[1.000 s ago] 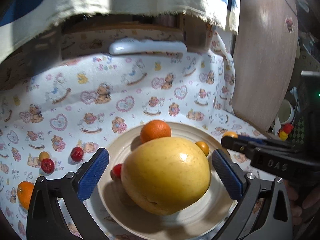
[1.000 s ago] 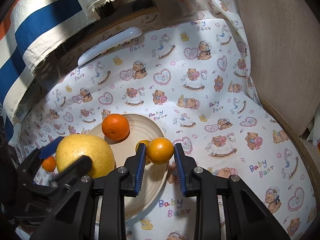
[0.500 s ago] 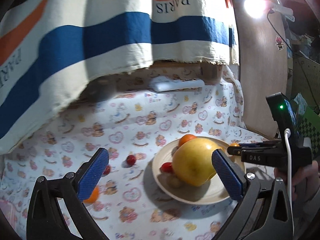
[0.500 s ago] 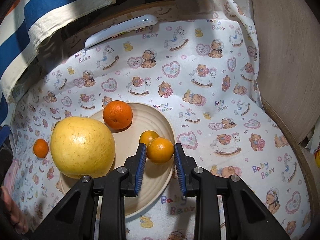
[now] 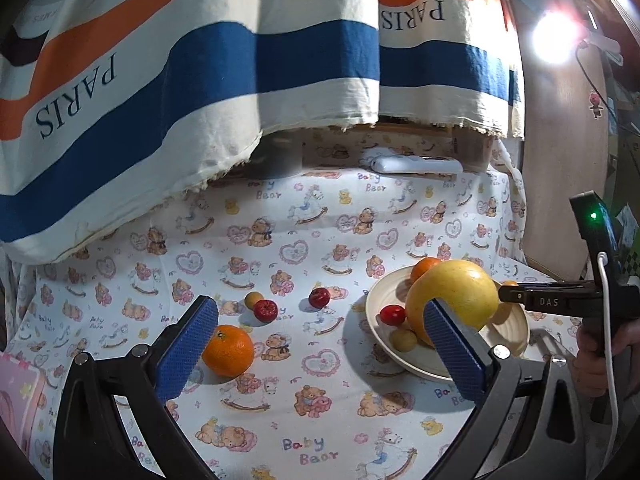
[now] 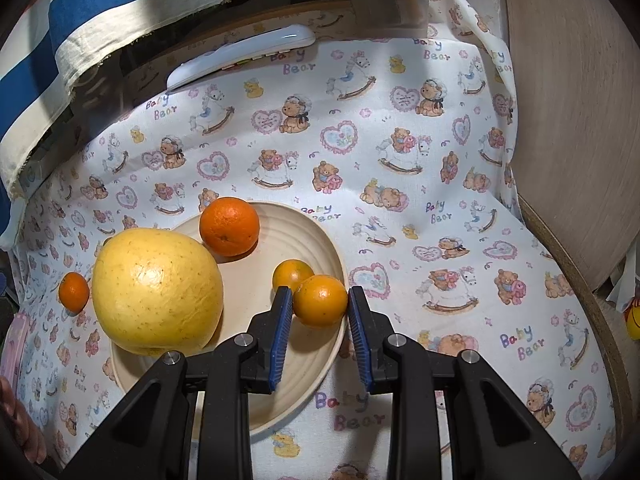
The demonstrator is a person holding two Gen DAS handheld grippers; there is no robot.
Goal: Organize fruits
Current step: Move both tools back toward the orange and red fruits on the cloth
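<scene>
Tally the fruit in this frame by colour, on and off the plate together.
Large yellow pomelo: 1
Orange fruits: 4
Small red fruits: 3
Small yellow fruits: 2
Total: 10

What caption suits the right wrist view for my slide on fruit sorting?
Right gripper shut on a small orange over the plate already holding a pomelo and two more oranges.
</scene>
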